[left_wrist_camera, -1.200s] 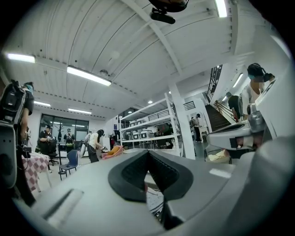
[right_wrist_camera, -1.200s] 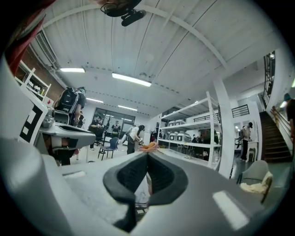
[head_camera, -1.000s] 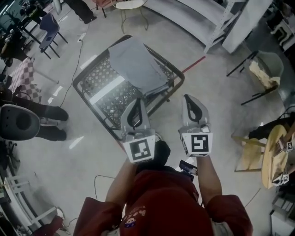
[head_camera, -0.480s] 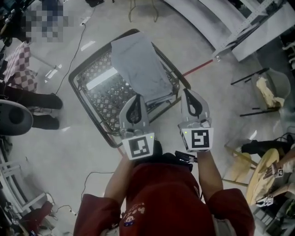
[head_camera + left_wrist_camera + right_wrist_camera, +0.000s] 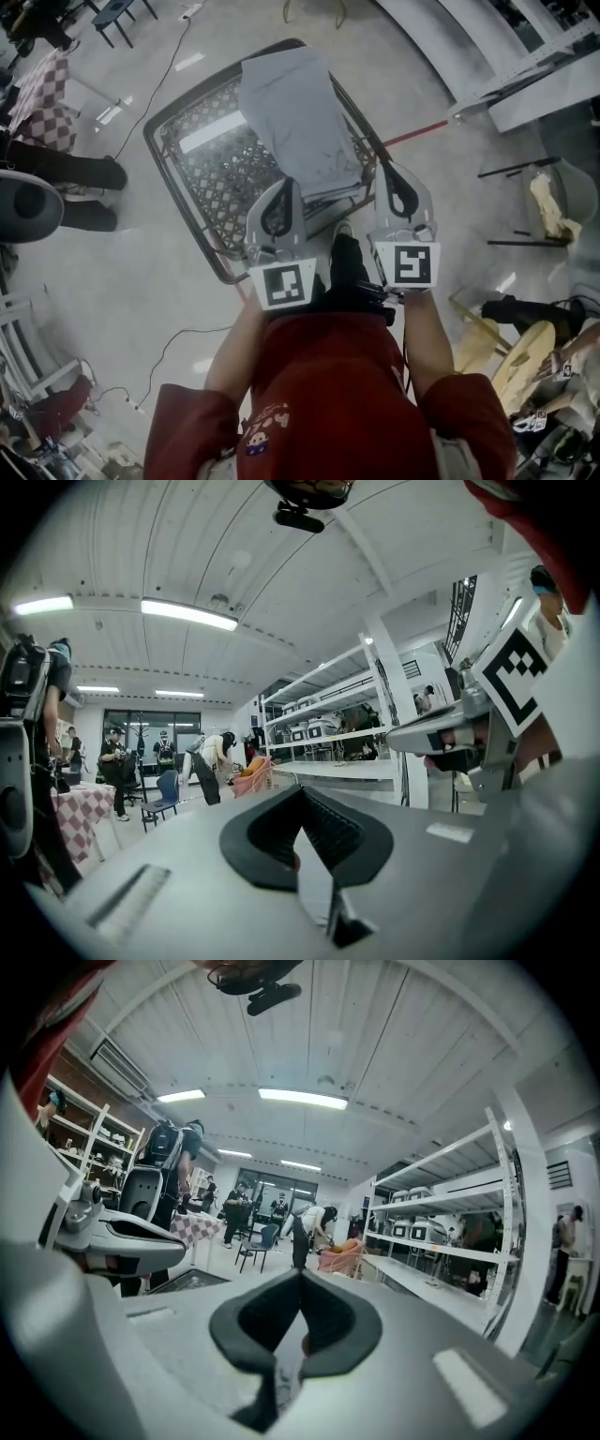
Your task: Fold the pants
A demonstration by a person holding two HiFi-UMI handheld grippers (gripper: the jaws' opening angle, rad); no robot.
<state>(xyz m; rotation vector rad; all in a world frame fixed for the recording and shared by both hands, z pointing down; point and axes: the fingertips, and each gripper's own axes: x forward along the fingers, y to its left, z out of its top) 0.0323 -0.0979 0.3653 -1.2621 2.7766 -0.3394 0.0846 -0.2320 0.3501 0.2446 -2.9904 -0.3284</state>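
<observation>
Grey pants (image 5: 298,117) lie lengthwise, partly folded, on a black mesh table (image 5: 211,183) in the head view. My left gripper (image 5: 287,185) is held level, its tip over the pants' near end, jaws shut with nothing between them. My right gripper (image 5: 390,169) is level too, shut and empty, over the table's near right edge beside the pants. In the left gripper view my left gripper (image 5: 301,797) points across the room, and so does my right gripper (image 5: 300,1281) in its own view. Neither of these two views shows the pants.
A grey chair (image 5: 23,208) and a person's dark legs (image 5: 80,173) stand left of the table. White shelving (image 5: 525,56) runs along the upper right. Wooden chairs (image 5: 511,347) are at the lower right. A red floor line (image 5: 417,134) and cables (image 5: 178,342) cross the floor.
Both grippers have moved forward to the table's near edge, still shut. The table and pants now sit closer under them in the head view.
</observation>
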